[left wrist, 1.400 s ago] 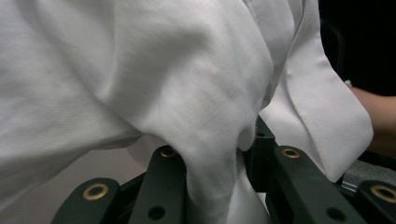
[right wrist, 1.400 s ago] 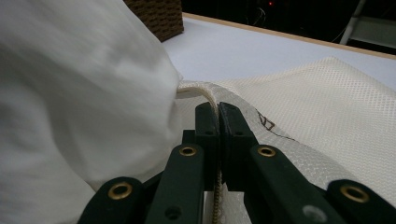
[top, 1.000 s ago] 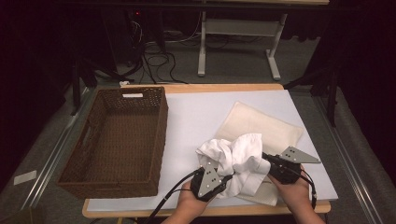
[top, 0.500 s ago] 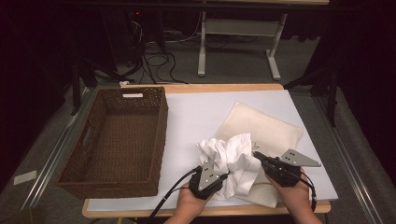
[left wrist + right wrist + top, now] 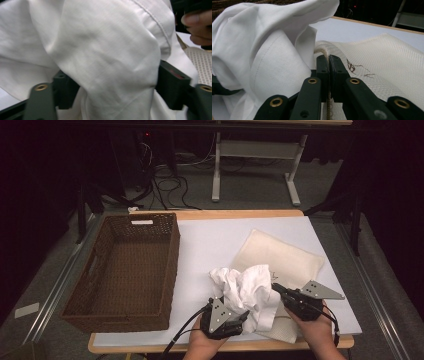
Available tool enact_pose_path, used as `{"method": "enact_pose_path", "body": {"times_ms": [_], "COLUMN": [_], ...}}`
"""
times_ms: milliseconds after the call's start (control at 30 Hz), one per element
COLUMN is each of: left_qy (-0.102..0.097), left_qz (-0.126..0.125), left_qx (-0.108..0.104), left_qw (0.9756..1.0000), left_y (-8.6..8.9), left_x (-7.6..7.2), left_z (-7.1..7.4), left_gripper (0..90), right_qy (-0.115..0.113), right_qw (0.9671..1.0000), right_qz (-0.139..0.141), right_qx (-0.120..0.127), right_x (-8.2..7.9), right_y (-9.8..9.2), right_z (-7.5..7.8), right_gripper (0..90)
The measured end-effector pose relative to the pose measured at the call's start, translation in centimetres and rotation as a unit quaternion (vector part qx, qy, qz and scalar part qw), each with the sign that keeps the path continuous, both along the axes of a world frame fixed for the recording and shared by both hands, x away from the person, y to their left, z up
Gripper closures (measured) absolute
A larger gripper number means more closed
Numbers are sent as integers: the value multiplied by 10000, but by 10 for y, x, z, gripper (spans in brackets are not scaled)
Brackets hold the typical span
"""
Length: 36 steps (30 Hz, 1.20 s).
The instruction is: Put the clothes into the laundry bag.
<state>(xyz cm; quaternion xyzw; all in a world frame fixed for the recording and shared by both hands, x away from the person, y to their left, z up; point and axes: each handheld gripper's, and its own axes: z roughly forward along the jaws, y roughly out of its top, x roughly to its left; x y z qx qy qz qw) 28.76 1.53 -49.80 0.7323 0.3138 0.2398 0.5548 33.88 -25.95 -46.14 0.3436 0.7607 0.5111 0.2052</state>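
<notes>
**White garment partly at the bag's mouth, left grip just let go**

Since the earlier frames, the white garment (image 5: 247,292) has bunched up tighter and shifted a little toward the cream mesh bag (image 5: 280,257), and the left gripper (image 5: 243,316) has just been opening its jaws — the cloth is still between them, bulging through the gap in the left gripper view (image 5: 105,57), but the pads now stand apart on either side rather than pinching it.

The garment sits crumpled at the near edge of the table (image 5: 210,240), resting on the bag's near end and just beside both grippers. The right gripper (image 5: 276,288) is clamped tight on the bag's edge: in the right gripper view its jaws meet on a thin fold of mesh (image 5: 325,51) and lift it, with the garment (image 5: 262,50) pressed up against that lifted lip.

As I read it, the work is stuffing the garment into the bag. Done so far — the bag's edge is held up and the cloth has been brought to it. Whether any of it is already inside I cannot tell; most of it clearly lies outside in a heap. Left to do: take a fresh hold and push the bulk in. The brown wicker basket (image 5: 127,265) stands at the left, well apart, with nothing in it.
</notes>
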Motion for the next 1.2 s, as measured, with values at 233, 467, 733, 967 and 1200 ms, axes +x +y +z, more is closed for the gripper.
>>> {"method": "enact_pose_path", "body": {"times_ms": [233,467,733,967,1200], "left_qy": [-104,-88,201,435,301], "left_qz": [-26,-192,-298,-515,-560], "left_qx": [-164,-157,256,608,432], "left_qw": [9998,9997,9990,9959,9970], "left_y": [-3,-13,-18,-28,-25], "left_x": [-1,2,12,20,14], "left_z": [10,13,0,-12,-11], "left_gripper": [158,560,829,836,611], "right_qy": [-4,-24,-26,-64,-86], "right_qw": [10000,10000,10000,10000,10000], "right_qz": [45,30,22,1,-9], "right_qx": [-7,-39,-22,27,47], "right_x": [0,0,-1,-2,-2], "right_y": [1,3,4,2,0], "right_z": [0,0,0,3,3], "right_gripper": [878,878,878,878,878]}}
